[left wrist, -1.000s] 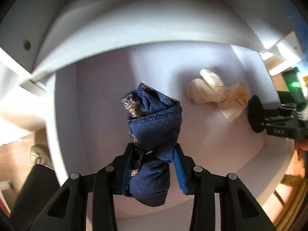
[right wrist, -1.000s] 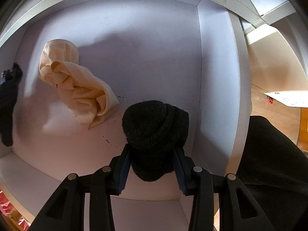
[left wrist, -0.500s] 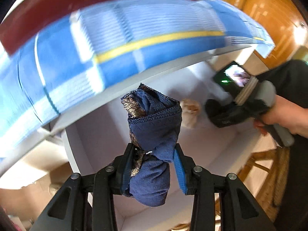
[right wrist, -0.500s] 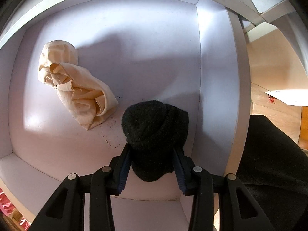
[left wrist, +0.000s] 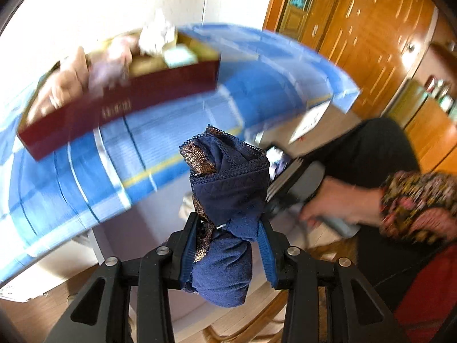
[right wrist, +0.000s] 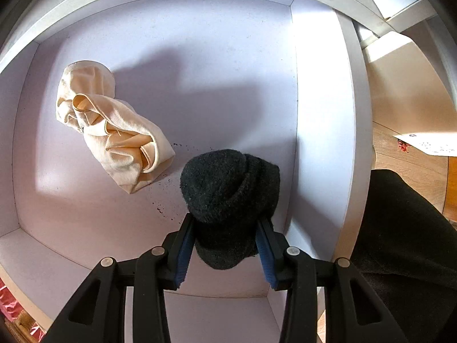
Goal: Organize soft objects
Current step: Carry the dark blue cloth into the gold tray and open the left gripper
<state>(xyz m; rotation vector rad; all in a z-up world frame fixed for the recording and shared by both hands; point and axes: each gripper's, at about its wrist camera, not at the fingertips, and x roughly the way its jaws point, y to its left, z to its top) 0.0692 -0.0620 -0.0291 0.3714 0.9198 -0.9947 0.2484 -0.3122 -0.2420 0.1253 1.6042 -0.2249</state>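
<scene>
Nearest the left wrist camera, a rolled bundle of navy-blue fabric with scalloped lace trim and a bronze patterned patch [left wrist: 225,217] is clamped between the blue-padded jaws of the left gripper [left wrist: 227,253]; the bundle stands upright and bulges out above and below the pads. Just behind it to the right, a hand [left wrist: 340,203] is seen gripping a grey handle, with a dark floral sleeve [left wrist: 414,203] at the wrist. Beyond the bundle, a blue striped cloth with a yellow line [left wrist: 171,131] is spread over a surface, and on it a long dark-red box [left wrist: 120,108] is set, filled with pale soft items that are too blurred to be told apart. Orange-brown wooden panelled doors [left wrist: 368,43] are seen farthest back.

In the right wrist view, a rolled black woollen sock-like bundle [right wrist: 228,194] is pinched between the pads of the right gripper [right wrist: 225,250], which is held over a white box-like compartment [right wrist: 320,114]. Whether the bundle touches the compartment floor cannot be told. Left of it and apart from it, a crumpled cream-coloured fabric roll [right wrist: 114,131] lies on the compartment floor, with small dark specks [right wrist: 165,197] scattered between the two.
</scene>
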